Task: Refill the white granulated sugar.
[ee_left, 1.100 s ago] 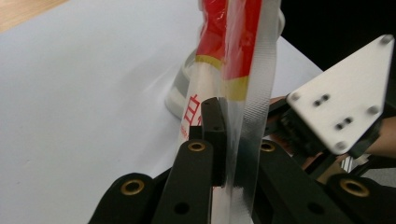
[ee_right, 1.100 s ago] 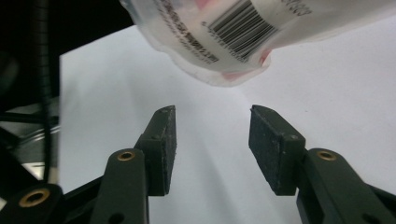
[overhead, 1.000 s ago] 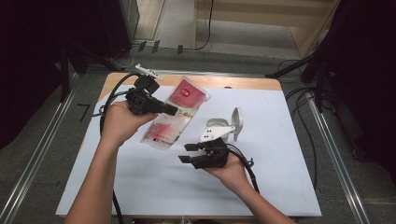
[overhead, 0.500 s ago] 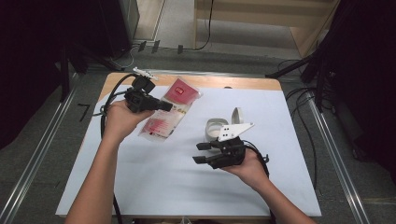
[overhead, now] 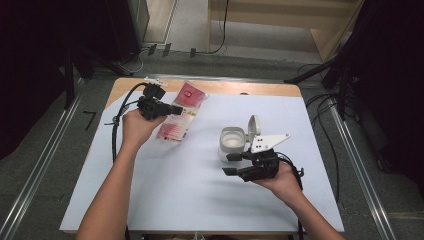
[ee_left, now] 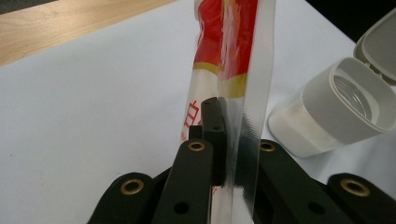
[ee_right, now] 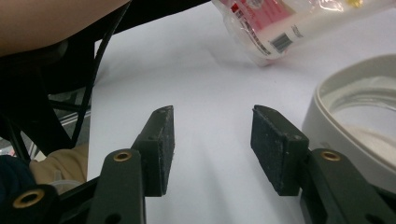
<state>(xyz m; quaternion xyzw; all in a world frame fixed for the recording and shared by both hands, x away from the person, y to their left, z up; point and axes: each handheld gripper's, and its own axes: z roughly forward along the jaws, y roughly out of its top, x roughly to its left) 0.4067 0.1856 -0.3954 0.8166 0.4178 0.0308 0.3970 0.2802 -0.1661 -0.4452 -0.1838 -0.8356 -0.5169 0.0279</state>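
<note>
— Where's the pouch [overhead: 179,111]?

— At the rear left of the worktop [overhead: 165,200], partly over the bare wood strip. My left claw [overhead: 176,110] is clamped on its clear sealed edge. In the left gripper view the film [ee_left: 243,112] is pinched flat between the pads, and the printed red end hangs down toward the sheet.

— And the jar [overhead: 233,143]?

— Near the middle, well apart from the pouch, lid [overhead: 254,126] flipped up. There's white powder in the bottom, though I can't tell how much.

— Your other claw?

— The right claw [overhead: 229,165] is half open with nothing between the pads [ee_right: 161,149]. It sits just beside the jar's front; the rim [ee_right: 345,100] shows right beside one pad.

— So how far along are we?

— Early, I'd say. Pouch gripped, jar open: that's done. I judge the pouch has to travel to the jar, get opened or tipped, and be emptied. Steadying the jar isn't done either.
</note>
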